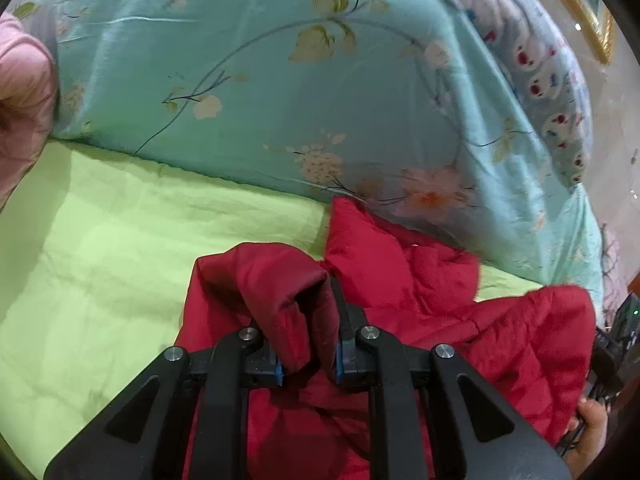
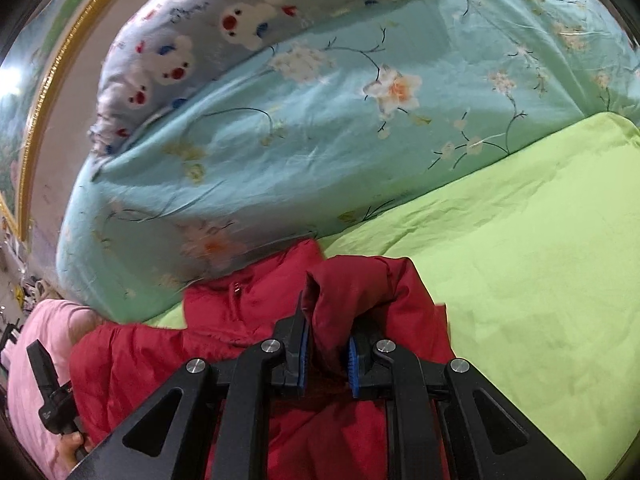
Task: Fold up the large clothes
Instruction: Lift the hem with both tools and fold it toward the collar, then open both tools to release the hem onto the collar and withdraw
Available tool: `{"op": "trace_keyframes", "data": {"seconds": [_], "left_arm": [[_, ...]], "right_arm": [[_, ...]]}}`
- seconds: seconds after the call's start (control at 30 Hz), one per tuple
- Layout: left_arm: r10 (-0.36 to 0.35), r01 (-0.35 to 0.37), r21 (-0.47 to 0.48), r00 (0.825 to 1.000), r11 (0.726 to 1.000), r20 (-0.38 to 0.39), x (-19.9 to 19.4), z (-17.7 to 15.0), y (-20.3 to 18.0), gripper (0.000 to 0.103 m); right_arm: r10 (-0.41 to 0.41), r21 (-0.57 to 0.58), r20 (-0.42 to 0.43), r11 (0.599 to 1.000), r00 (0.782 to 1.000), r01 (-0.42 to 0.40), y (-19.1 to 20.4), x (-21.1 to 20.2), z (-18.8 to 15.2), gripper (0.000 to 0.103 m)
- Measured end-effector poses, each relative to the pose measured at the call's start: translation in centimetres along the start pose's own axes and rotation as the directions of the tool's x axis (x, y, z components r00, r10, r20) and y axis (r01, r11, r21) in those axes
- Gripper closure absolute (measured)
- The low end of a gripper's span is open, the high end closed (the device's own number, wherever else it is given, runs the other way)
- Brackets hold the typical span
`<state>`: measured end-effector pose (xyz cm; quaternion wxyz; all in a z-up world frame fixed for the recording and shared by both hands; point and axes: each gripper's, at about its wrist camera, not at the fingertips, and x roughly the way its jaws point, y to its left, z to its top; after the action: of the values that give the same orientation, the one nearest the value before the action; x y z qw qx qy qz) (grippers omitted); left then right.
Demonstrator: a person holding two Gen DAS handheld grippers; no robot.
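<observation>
A red padded jacket (image 1: 440,312) lies crumpled on a lime green bed sheet (image 1: 120,240). My left gripper (image 1: 310,344) is shut on a bunched fold of the red jacket, which bulges up between the blue-padded fingers. In the right wrist view, my right gripper (image 2: 326,352) is shut on another fold of the same jacket (image 2: 248,320). The left gripper's black body (image 2: 52,396) and the hand holding it show at the lower left of the right wrist view, beside the jacket's edge.
A teal floral quilt (image 1: 280,80) is heaped along the far side of the bed, with a blue-grey cartoon-print pillow (image 2: 224,24) on top. Pink fabric (image 2: 36,360) lies at the jacket's side. A gold-framed picture (image 2: 44,100) hangs on the wall.
</observation>
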<state>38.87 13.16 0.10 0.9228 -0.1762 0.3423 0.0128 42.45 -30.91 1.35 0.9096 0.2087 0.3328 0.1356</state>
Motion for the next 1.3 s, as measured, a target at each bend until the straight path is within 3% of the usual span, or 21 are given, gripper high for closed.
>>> {"op": "trace_keyframes", "data": {"seconds": [0.5,0.73,0.87,1.03,1.1,1.13,1.2,1.3], "left_arm": [[0.095,-0.096,-0.013,0.993,0.995,-0.068,9.1,2.6,0.7,0.085],[0.077,-0.082,-0.04,0.992,0.996,-0.1,11.0,2.6,1.3,0.084],[0.047,-0.051,-0.037,0.995,0.998,-0.086,9.2,2.7,1.4,0.078],[0.019,-0.022,-0.029,0.995,0.999,-0.102,6.6,2.9,1.8,0.063],[0.034,-0.036,-0.025,0.996,0.999,-0.083,5.1,3.1,2.0,0.043],[0.051,-0.053,-0.02,0.997,0.998,-0.059,4.1,3.3,2.2,0.038],[0.06,-0.06,-0.017,0.998,0.998,-0.002,0.8,3.4,3.1,0.036],[-0.005,0.005,-0.007,1.0,1.0,-0.015,-1.3,2.3,2.7,0.036]], "right_arm": [[-0.099,0.0,0.003,0.995,0.995,0.099,-1.0,9.7,2.5,0.088],[-0.138,0.021,-0.007,0.99,0.99,0.138,-2.1,12.5,2.0,0.086],[-0.151,0.031,-0.018,0.988,0.988,0.151,-2.4,13.5,2.0,0.083],[-0.152,0.042,-0.027,0.987,0.988,0.153,-2.4,14.0,1.8,0.077],[-0.152,0.044,-0.025,0.987,0.988,0.153,-2.8,13.8,1.8,0.075],[-0.154,0.046,-0.023,0.987,0.988,0.155,-3.0,14.0,1.9,0.075],[-0.159,0.054,-0.021,0.986,0.987,0.16,-3.1,14.1,2.1,0.074],[-0.167,0.06,-0.017,0.984,0.986,0.168,-3.1,13.7,2.3,0.074]]}}
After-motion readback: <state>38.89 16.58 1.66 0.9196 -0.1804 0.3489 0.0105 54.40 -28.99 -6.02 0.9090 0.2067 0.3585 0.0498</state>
